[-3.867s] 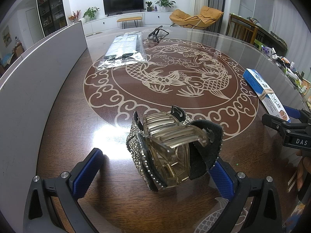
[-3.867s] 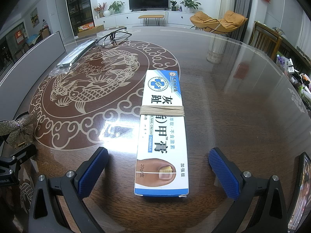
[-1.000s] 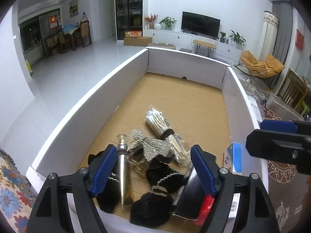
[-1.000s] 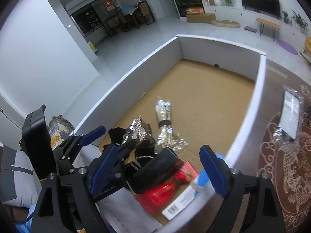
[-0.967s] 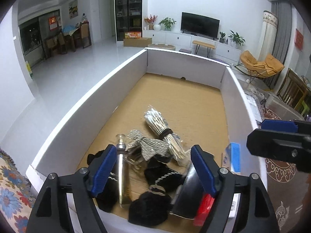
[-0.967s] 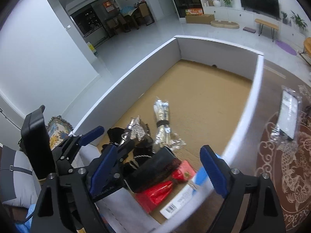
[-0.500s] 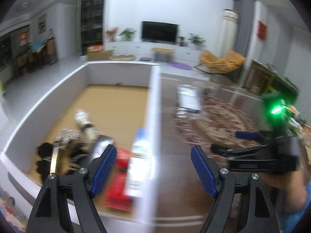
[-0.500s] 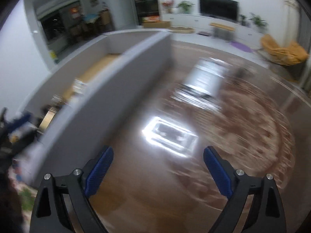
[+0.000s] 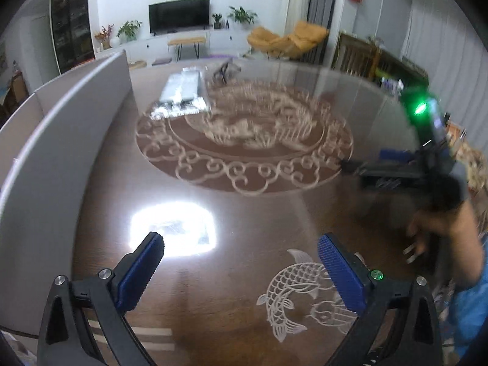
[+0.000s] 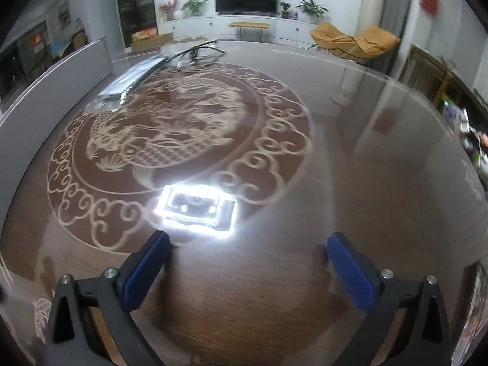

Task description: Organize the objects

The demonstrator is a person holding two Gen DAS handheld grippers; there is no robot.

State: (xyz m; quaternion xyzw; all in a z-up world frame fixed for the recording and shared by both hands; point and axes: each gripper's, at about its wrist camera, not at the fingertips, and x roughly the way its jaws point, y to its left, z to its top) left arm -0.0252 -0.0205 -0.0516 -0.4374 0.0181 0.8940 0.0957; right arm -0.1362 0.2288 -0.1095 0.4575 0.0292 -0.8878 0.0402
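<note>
Both views are motion-blurred. My left gripper point(image 9: 241, 253) is open and empty above the glass-topped table point(image 9: 244, 213). My right gripper point(image 10: 247, 253) is open and empty too; it also shows in the left wrist view point(image 9: 363, 167) at the right. A clear plastic packet point(image 9: 183, 94) lies far across the table beside a pair of black glasses point(image 9: 225, 71). In the right wrist view the packet point(image 10: 131, 79) and the glasses point(image 10: 195, 52) lie at the far left. The white box wall point(image 9: 55, 140) runs along the table's left side; its inside is hidden.
The box wall also shows in the right wrist view point(image 10: 45, 97). A lamp glare point(image 10: 198, 207) sits on the glass just ahead of the right gripper. Cluttered small items point(image 10: 469, 134) lie past the table's right edge. A chair point(image 9: 357, 55) stands behind the table.
Both grippers have swung from over the box, where the hair clip and cream carton now lie, back to the right over the table. Both are open and empty.
</note>
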